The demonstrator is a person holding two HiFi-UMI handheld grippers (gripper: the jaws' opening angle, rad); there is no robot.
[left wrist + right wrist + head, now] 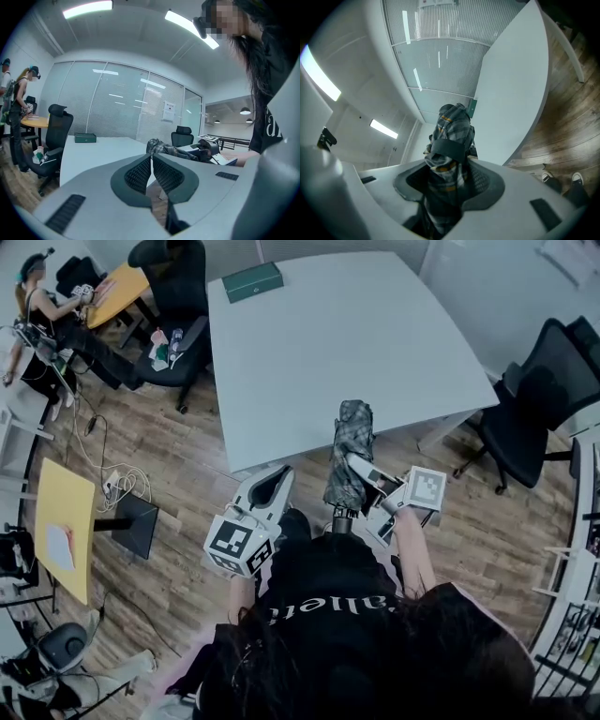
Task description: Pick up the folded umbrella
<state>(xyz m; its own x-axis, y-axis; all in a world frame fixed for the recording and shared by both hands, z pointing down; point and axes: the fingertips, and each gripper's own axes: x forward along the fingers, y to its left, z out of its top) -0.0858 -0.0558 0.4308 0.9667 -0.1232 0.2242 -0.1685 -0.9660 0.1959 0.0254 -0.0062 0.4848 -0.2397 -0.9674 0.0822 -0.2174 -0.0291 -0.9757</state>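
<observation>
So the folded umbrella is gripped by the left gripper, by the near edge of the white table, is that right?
Not quite: the folded umbrella is gripped by the right gripper, not the left, as the right gripper view shows. The left gripper is shut on nothing. The rest holds: it is by the near edge of the white table.

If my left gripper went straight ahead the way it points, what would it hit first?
Most likely the white table, at its near edge: the left gripper points at it, nothing shows between, though depth is unclear.
</observation>
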